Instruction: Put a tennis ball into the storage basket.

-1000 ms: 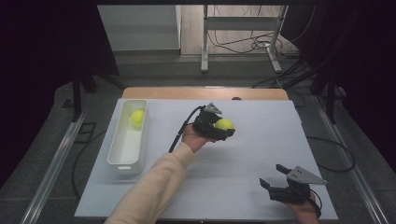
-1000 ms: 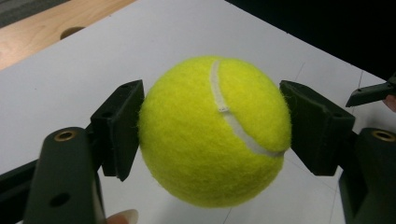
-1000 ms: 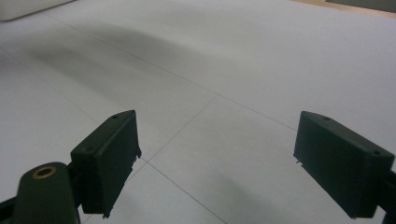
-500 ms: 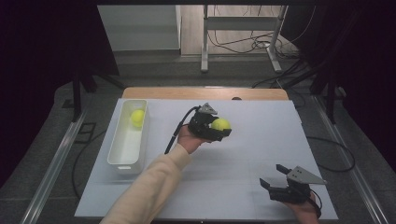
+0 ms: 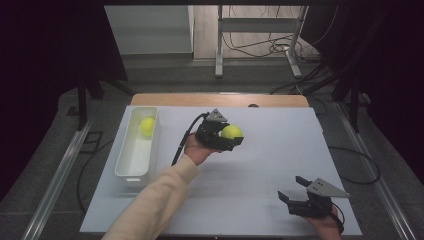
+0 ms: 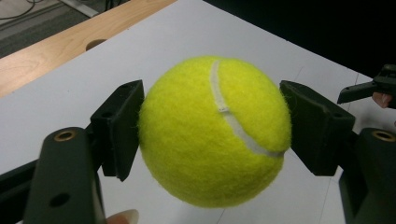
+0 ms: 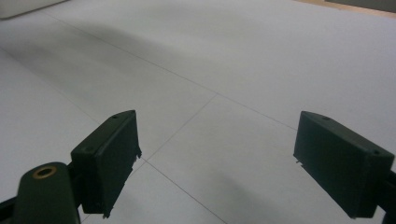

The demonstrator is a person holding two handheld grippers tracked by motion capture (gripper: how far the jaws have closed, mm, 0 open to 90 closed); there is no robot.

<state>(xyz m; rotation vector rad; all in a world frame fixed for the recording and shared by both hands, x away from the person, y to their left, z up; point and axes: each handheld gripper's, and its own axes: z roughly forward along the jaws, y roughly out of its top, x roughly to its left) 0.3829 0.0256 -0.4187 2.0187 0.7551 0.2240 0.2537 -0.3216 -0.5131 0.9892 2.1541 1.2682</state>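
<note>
I work over a white sheet (image 5: 260, 170) that covers a wooden table (image 5: 220, 99); past its far edge lie grey floor, a metal stand and loose cables (image 5: 255, 47), with dark space at both sides. I count two tennis balls. One ball (image 5: 232, 132) is clamped between the pads of my left claw (image 5: 227, 136), held above the middle of the sheet. The other ball (image 5: 146, 125) lies at the far end of the one white tray (image 5: 131, 160) at the sheet's left side. My right claw (image 5: 292, 192) rests near the sheet's near right corner, its jaws wide apart with bare sheet between them.
</note>
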